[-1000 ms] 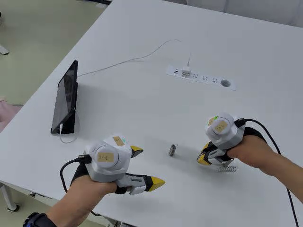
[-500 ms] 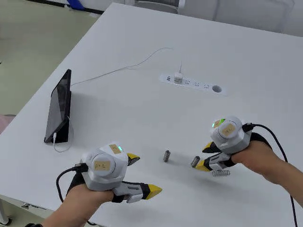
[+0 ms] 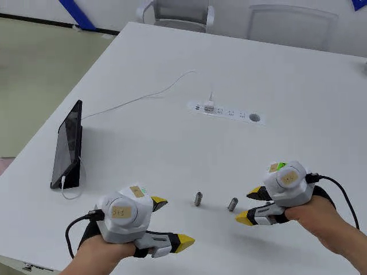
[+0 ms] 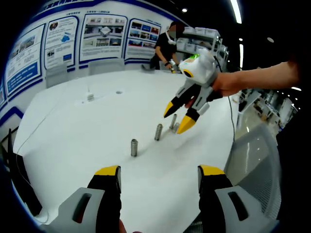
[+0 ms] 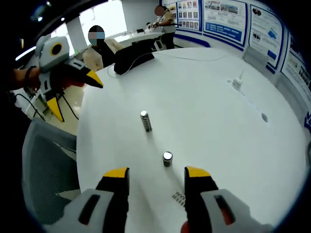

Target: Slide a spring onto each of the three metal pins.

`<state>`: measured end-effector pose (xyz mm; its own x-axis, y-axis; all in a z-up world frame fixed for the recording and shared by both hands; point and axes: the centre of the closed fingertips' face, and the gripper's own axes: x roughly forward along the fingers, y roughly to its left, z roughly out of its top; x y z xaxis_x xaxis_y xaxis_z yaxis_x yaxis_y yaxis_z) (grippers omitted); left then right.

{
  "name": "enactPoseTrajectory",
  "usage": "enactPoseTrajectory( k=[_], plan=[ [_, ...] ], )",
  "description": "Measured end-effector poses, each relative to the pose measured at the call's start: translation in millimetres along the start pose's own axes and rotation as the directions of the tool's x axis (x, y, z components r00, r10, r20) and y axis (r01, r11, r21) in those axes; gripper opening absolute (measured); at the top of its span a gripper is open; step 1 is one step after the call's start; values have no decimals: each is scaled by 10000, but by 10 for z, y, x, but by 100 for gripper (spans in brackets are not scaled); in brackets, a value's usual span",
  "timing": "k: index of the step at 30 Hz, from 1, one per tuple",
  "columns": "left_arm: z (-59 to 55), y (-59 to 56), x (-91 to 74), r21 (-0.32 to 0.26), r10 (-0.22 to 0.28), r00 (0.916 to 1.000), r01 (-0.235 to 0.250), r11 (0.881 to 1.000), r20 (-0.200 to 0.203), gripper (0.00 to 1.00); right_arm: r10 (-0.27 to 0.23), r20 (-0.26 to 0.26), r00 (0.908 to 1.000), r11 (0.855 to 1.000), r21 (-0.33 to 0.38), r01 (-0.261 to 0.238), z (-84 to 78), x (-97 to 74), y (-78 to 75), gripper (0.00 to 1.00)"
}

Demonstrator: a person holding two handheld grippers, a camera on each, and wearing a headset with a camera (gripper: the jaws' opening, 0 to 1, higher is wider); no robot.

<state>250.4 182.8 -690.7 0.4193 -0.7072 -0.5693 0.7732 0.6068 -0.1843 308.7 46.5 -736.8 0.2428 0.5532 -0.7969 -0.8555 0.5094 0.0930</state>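
Two short metal pins stand on the white table (image 3: 166,137). The left pin (image 3: 198,199) (image 5: 145,121) (image 4: 134,147) has a coiled spring around it. The right pin (image 3: 233,204) (image 5: 167,158) (image 4: 158,131) looks shorter and also ribbed. A loose spring (image 5: 179,196) lies flat between my right gripper's jaws. My right gripper (image 3: 248,205) (image 5: 156,173) is open and empty, just right of the right pin. My left gripper (image 3: 172,222) (image 4: 159,171) is open and empty, near the front edge, left of both pins.
A tablet (image 3: 66,146) stands on edge at the table's left side, with a cable. A white power strip (image 3: 226,112) with a plug and cord lies mid-table behind the pins. Chairs (image 3: 175,11) stand at the far edge. People stand in the background.
My right gripper has drawn back to the right, off the right pin, which now stands exposed. The left gripper has stayed put. The head camera has tilted up.
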Motion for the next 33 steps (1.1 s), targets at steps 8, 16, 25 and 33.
enactPoseTrajectory(
  k=[8,16,25,33],
  plan=[
    [-11,-59,1,24,-44,10000,44,10000,-21,66,-459,1182,9919,9928,1157,321,38,-102,-2,54],
    [-4,-100,7,-5,-83,10000,83,10000,-14,66,-557,1422,9883,9873,1552,334,-81,-151,106,58],
    [-40,-111,52,-154,-106,9999,105,9998,-83,66,-729,1707,9826,9736,2259,330,-264,-253,231,62],
    [-90,-114,106,-345,-131,9998,125,9993,-172,66,-1167,1972,9734,9541,2945,547,-436,-396,272,65]
  ],
)
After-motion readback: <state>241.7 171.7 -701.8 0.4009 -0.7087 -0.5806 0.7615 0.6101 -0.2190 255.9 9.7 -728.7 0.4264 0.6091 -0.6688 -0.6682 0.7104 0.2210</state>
